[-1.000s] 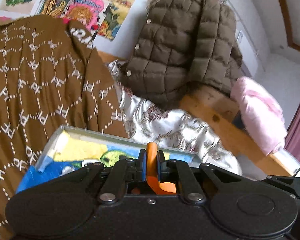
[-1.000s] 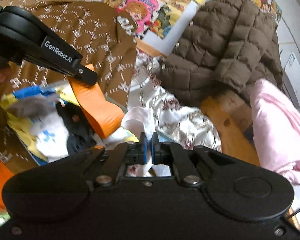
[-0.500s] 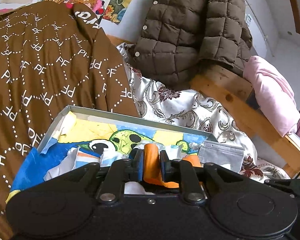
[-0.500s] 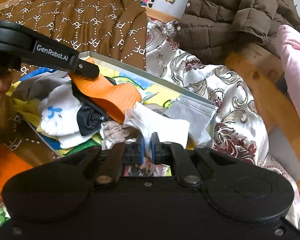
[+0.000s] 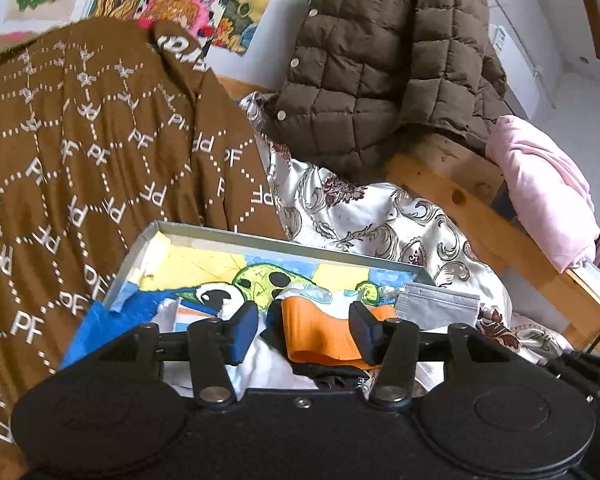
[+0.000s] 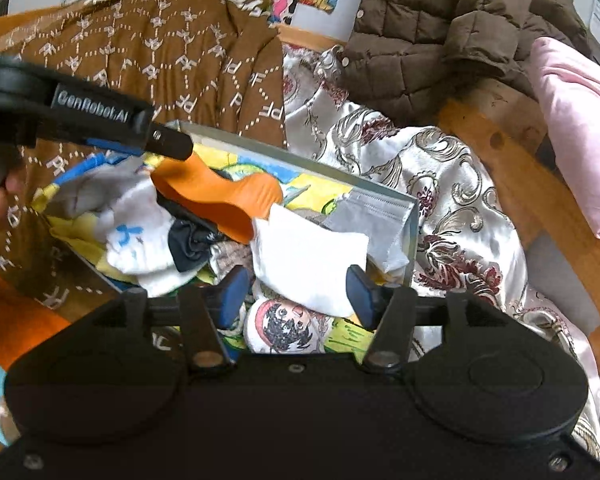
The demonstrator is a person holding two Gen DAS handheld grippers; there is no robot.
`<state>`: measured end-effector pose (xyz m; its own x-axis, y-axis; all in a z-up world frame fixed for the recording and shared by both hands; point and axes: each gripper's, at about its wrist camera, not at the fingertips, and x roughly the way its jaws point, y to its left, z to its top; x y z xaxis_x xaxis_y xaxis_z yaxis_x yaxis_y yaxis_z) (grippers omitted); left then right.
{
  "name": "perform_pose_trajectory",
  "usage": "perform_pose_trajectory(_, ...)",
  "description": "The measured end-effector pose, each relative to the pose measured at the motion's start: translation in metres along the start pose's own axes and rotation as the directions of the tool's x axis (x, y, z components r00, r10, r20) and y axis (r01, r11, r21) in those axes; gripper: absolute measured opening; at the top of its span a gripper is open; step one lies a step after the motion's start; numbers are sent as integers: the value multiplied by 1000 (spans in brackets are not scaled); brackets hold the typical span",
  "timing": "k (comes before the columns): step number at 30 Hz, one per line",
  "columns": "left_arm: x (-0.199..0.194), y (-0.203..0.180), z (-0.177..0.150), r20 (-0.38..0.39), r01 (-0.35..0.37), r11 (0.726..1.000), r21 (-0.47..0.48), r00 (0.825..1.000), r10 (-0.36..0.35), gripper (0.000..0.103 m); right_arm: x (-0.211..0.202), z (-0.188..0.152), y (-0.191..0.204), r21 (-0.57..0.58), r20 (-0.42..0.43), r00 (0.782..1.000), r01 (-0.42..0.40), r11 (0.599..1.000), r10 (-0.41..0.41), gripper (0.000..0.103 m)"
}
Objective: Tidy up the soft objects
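Both grippers stood wide open over the shallow grey tray (image 6: pixel 410 216), gripping nothing.
My left gripper (image 5: pixel 303 332) straddled the ribbed orange sock (image 5: pixel 320 334), my right gripper (image 6: pixel 298 294) the plain white sock (image 6: pixel 308 268); both socks lay inside, apparently deposited.

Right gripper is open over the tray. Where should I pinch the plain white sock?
Take the white sock by its near edge, coming from above: that end lies flat on top of the pile between the open right gripper fingers. Its far end abuts the orange sock.
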<state>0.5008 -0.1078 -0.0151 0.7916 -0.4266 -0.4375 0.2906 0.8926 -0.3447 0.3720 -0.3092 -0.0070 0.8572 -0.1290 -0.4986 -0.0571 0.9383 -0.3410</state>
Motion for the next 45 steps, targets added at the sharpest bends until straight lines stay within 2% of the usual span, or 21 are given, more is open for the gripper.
perform_pose_trajectory(2,-10,-2,0,15,-2,1000,21,1000,2,59,-11,3,-2,19,17,1000,-3,1000,3,55)
perform_pose_trajectory(6,-36,-4,0,48,-7,999,54,999,4,68,-35,9,-5,53,66,998,-3,999,0,71)
perform_pose_trajectory(11,-72,-6,-3,84,-28,994,108,996,19,72,-69,19,-13,104,127,992,-5,995,-9,81)
perform_pose_trajectory(15,-103,-8,-5,114,-36,993,116,993,22,78,-96,25,-21,153,163,987,-22,988,-4,88)
perform_pose_trajectory(22,-155,-15,-13,160,-41,992,123,987,21,85,-147,30,-30,231,213,977,-59,971,9,94)
perform_pose_trajectory(27,-191,-23,-21,177,-50,990,132,984,26,92,-187,26,-31,255,260,965,-83,963,15,102)
perform_pose_trajectory(35,-256,-43,-35,204,-69,987,143,978,39,98,-255,11,-27,274,322,946,-137,952,43,102)
perform_pose_trajectory(45,-342,-72,-75,218,-108,980,168,973,70,100,-348,-32,-13,291,366,928,-185,939,69,102)
